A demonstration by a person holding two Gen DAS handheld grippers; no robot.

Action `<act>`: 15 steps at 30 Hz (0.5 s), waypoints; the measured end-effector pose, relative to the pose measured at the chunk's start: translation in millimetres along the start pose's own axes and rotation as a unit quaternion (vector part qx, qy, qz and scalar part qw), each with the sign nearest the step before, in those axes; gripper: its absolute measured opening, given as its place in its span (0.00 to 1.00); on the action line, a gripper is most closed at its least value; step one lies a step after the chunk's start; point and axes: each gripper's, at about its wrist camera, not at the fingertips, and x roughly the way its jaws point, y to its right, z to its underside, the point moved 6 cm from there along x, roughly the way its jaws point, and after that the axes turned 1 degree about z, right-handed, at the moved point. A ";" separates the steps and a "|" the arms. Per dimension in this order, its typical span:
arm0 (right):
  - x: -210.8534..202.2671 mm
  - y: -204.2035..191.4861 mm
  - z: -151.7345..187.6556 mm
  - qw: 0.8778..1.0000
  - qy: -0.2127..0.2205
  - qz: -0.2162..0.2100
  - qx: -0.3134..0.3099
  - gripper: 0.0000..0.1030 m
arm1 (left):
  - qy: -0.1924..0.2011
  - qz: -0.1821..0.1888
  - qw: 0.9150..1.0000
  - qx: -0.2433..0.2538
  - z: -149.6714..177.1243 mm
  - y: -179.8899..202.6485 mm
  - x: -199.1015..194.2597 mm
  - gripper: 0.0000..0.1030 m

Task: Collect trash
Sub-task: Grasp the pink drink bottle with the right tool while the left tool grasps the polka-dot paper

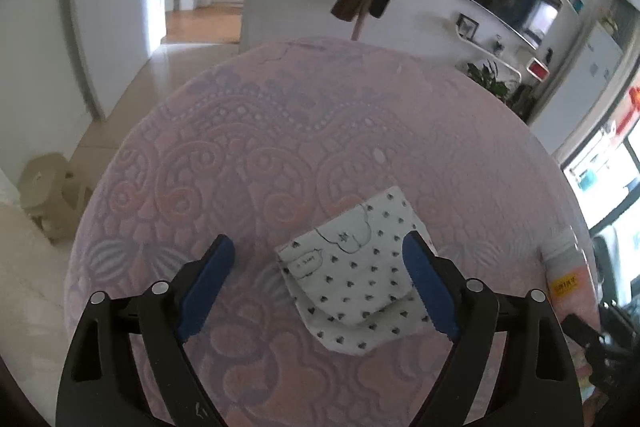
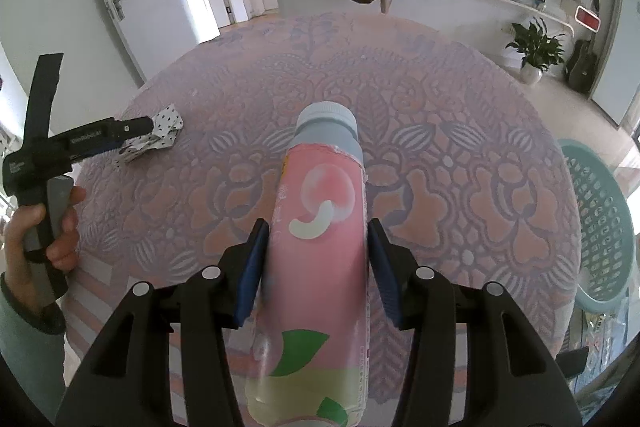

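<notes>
Right wrist view: right gripper (image 2: 316, 263) clamped on pink drink bottle (image 2: 320, 251), teal basket (image 2: 600, 227) to its right, nothing visibly binned; left gripper (image 1: 320, 283) spread wide around patterned wrapper (image 1: 356, 275), not yet grasped.

The left two-finger gripper with black frame and blue pads (image 1: 320, 287) has its jaws spread wide, both pads angled outward. In the right wrist view, this unit extends from the left edge, and the person's bare left hand (image 2: 44, 227) wraps its grey handle, a teal sleeve cuff (image 2: 24, 315) at the wrist. The right two-finger gripper with black frame and blue pads (image 2: 318, 267) has its pads (image 2: 250, 275) closed inward, clamping a load between them.
</notes>
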 end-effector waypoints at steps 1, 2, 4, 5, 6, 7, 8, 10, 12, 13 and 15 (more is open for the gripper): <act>6.2 -0.7 2.8 1.000 -0.011 0.005 -0.004 0.46 | 0.004 0.001 1.000 0.005 2.3 2.9 -2.6 0.80; 6.9 -1.9 3.5 1.000 -0.005 0.012 -0.010 0.46 | 0.006 0.002 1.000 0.014 5.7 6.8 -4.0 0.80; 6.7 -6.5 4.6 0.999 -0.002 0.026 -0.026 0.46 | 0.008 -0.015 0.999 0.039 12.6 12.7 -4.6 0.77; 7.1 -8.5 4.5 0.999 -0.002 0.026 -0.030 0.46 | 0.007 -0.025 0.998 0.050 13.9 16.0 -5.0 0.74; 7.6 -10.5 4.2 0.999 -0.001 0.024 -0.033 0.46 | 0.008 -0.030 0.998 0.059 14.7 19.7 -6.1 0.67; 8.4 -11.4 3.9 0.999 -0.001 0.020 -0.032 0.45 | 0.010 -0.031 0.997 0.063 16.5 22.6 -7.6 0.64; 8.2 -10.8 3.8 0.999 0.001 0.019 -0.029 0.45 | 0.012 -0.036 0.997 0.067 17.4 22.9 -8.5 0.57; 7.5 -9.6 3.1 1.000 0.004 0.013 -0.022 0.45 | 0.017 -0.055 0.996 0.071 17.5 22.2 -11.0 0.44; 5.7 -7.0 3.5 1.000 0.007 0.005 -0.014 0.45 | 0.023 -0.053 0.996 0.066 19.2 21.3 -14.8 0.18; 5.0 -6.4 3.1 1.000 0.008 0.004 -0.012 0.45 | 0.022 -0.044 0.997 0.061 20.2 21.8 -16.1 0.15; 3.1 -5.0 5.6 1.000 0.010 -0.001 -0.006 0.45 | 0.028 -0.029 0.998 0.054 20.9 21.6 -21.5 0.10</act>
